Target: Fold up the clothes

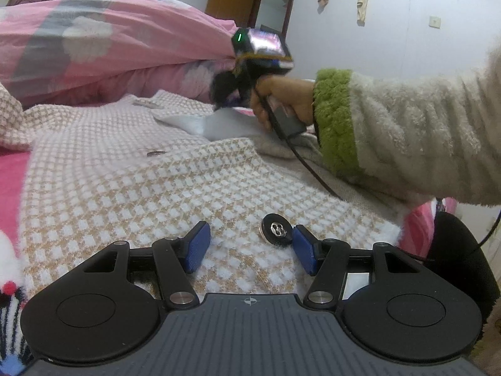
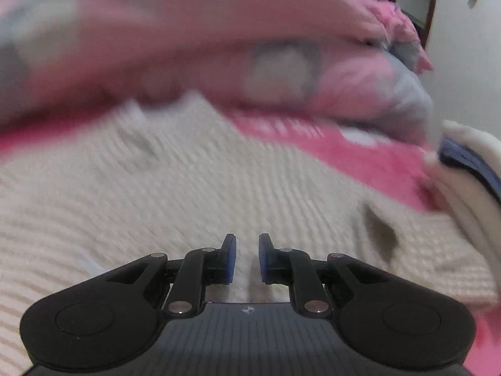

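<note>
My left claw (image 1: 250, 244) is released over the beige-and-white checked woolly coat (image 1: 156, 188) beside its black round button (image 1: 275, 230); I'd pinch the hem clear of it. Right claw (image 2: 247, 258), nearly clenched, looks empty through blur.

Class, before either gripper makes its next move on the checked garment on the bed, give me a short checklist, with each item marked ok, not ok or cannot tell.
1. Left gripper jaws apart, nothing between them: ok.
2. Dark button clear of the left jaws: not ok, it lies beside the right-hand pad.
3. Checked garment lying flat: not ok, front panel overlaps.
4. Right gripper holding cloth: not ok, narrow gap, nothing gripped.
5. Right wrist view sharp: not ok, blurred.
</note>
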The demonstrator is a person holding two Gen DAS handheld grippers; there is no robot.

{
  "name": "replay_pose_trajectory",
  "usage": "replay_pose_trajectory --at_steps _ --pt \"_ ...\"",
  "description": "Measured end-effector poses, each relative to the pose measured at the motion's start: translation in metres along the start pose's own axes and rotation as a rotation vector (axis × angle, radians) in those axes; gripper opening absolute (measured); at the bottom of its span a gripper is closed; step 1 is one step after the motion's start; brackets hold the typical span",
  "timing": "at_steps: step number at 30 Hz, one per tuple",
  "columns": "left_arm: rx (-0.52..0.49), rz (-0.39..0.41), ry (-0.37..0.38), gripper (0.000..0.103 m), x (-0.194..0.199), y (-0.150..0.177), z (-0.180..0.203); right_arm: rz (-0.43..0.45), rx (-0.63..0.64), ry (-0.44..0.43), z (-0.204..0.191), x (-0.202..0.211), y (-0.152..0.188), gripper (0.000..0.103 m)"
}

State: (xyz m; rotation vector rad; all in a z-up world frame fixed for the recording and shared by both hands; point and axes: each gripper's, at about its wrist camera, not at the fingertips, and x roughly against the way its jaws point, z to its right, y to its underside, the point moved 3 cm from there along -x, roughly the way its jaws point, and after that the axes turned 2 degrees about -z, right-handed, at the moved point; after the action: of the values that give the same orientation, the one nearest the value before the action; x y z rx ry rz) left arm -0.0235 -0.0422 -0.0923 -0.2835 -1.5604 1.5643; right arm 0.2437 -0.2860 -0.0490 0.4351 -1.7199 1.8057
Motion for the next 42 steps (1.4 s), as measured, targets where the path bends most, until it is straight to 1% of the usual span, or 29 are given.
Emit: replay_pose_trajectory --at_steps 1,2,4,8,9,10,11,14,15,16,17,20,22,23,24,28,29,32,33,35,39,42 --pt "-0.001 0.000 0.000 0.059 -0.002 -0.001 -0.001 0.034 -0.007 -0.054 -0.004 0.011 -0.003 0.017" --pt "-0.001 0.000 -0.001 0.059 -0.003 -0.001 -0.002 0.035 -0.016 -0.128 -0.010 0.018 -0.004 0.017" --pt "-0.004 0.000 -0.002 0.059 -0.003 -0.001 -0.001 -0.030 -0.040 -0.261 -0.024 0.022 -0.004 0.017" --pt "-0.006 0.001 -0.003 0.059 -0.002 0.000 0.000 -0.175 -0.083 -0.407 -0.049 0.005 0.000 0.017" --pt "-0.006 0.001 -0.002 0.059 -0.002 -0.001 0.000 -0.206 -0.090 -0.423 -0.053 0.000 0.001 0.017" --pt "-0.006 0.001 -0.001 0.059 -0.003 -0.001 -0.001 -0.223 -0.088 -0.371 -0.053 -0.010 0.003 0.017" --pt "-0.007 0.001 0.000 0.059 -0.003 -0.001 -0.001 -0.233 -0.086 -0.323 -0.051 -0.020 0.004 0.014" --pt "-0.009 0.000 0.001 0.059 -0.003 -0.002 -0.002 -0.163 -0.098 -0.186 -0.028 -0.038 0.001 0.014" --pt "-0.009 0.000 0.001 0.059 -0.004 -0.002 -0.002 -0.156 -0.122 -0.168 -0.019 -0.044 0.001 0.012" --pt "-0.011 0.001 0.001 0.059 -0.003 -0.002 -0.002 -0.156 -0.155 -0.168 -0.011 -0.051 -0.001 0.010" --pt "-0.013 0.001 0.000 0.059 -0.003 -0.002 -0.002 -0.158 -0.190 -0.175 -0.005 -0.057 -0.003 0.008" --pt "-0.019 0.001 -0.002 0.060 -0.003 -0.001 -0.001 -0.175 -0.309 -0.258 0.002 -0.059 -0.010 0.013" --pt "-0.022 0.001 -0.004 0.060 -0.004 -0.001 -0.001 -0.199 -0.339 -0.352 -0.001 -0.061 -0.013 0.024" --pt "-0.023 0.001 -0.004 0.060 -0.005 -0.001 -0.001 -0.213 -0.349 -0.391 -0.002 -0.061 -0.014 0.034" --pt "-0.024 0.001 -0.004 0.060 -0.005 -0.001 -0.001 -0.229 -0.348 -0.405 -0.005 -0.063 -0.014 0.039" --pt "-0.024 0.002 -0.003 0.060 -0.005 -0.001 0.000 -0.280 -0.314 -0.462 -0.016 -0.068 -0.018 0.040" --pt "-0.024 0.002 -0.002 0.060 -0.005 0.000 0.001 -0.291 -0.301 -0.474 -0.019 -0.069 -0.019 0.039" --pt "-0.023 0.002 -0.001 0.060 -0.004 0.000 0.001 -0.301 -0.220 -0.462 -0.030 -0.073 -0.025 0.029" --pt "-0.022 0.002 0.000 0.060 -0.004 0.000 0.001 -0.301 -0.196 -0.453 -0.033 -0.075 -0.028 0.020" --pt "-0.015 0.001 0.006 0.060 -0.003 0.000 0.000 -0.282 -0.166 -0.441 -0.036 -0.075 -0.031 0.005" --pt "0.007 -0.004 0.027 0.060 -0.002 -0.001 -0.004 -0.215 -0.096 -0.409 -0.044 -0.072 -0.037 0.004" --pt "0.010 -0.006 0.036 0.060 0.000 -0.001 -0.004 -0.169 -0.054 -0.376 -0.049 -0.078 -0.043 0.003"
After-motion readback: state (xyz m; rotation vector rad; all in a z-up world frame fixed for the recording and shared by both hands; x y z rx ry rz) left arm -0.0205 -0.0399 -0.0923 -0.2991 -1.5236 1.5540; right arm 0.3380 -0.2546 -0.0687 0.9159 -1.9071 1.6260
